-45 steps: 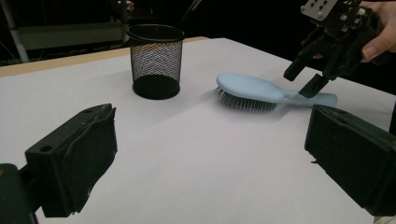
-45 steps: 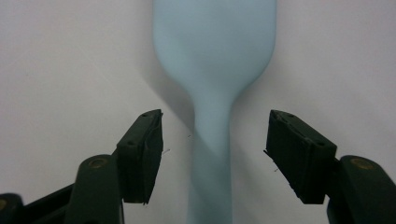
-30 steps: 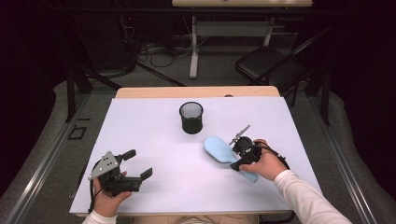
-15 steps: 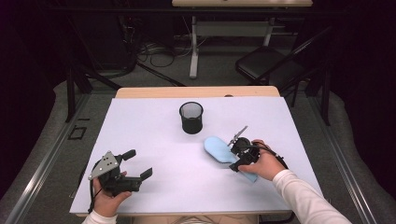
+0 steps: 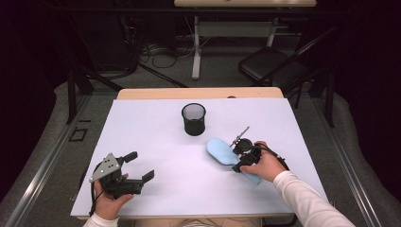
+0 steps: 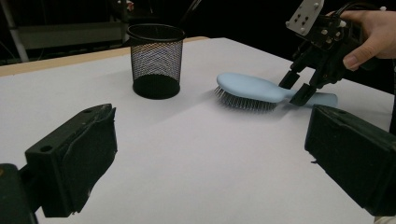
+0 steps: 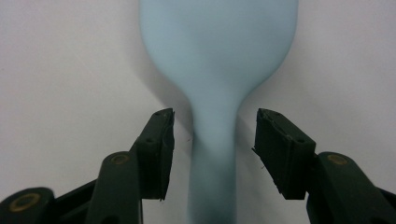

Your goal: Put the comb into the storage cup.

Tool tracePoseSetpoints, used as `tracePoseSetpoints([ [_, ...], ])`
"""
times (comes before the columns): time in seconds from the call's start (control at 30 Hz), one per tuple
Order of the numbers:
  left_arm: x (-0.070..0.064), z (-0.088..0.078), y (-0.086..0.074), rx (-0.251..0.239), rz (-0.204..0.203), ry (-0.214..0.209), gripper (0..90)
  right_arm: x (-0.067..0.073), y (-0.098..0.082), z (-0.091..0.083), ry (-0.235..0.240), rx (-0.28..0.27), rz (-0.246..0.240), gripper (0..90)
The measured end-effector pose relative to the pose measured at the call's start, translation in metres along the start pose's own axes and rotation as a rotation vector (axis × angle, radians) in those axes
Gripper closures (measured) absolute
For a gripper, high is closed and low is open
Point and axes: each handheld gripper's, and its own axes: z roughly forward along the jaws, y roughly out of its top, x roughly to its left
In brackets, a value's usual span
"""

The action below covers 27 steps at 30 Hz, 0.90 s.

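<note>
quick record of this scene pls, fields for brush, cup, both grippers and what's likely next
brush: light blue hairbrush lying bristles down on the white table, right of the cup
cup: black mesh cup, upright, apart from the brush
right gripper: right gripper astride the brush handle, jaws have just been closing, gaps show on both sides, pads not yet pressing
left gripper: left gripper open, holding nothing, near the table's front left
likely next: right jaws close on the handle and lift the brush, perhaps toward the cup
</note>
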Motion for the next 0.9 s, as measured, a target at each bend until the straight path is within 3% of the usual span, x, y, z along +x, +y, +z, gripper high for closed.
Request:
tracePoseSetpoints([
  [0.37, 0.000, 0.000, 0.000, -0.001, -0.001, 0.001, 2.3, 0.001, 0.002, 0.005, -0.012, 0.015, -0.016, 51.5],
  [0.9, 0.000, 0.000, 0.000, -0.001, -0.002, -0.002, 2.3, -0.001, 0.002, 0.011, -0.004, -0.004, 0.003, 54.0],
])
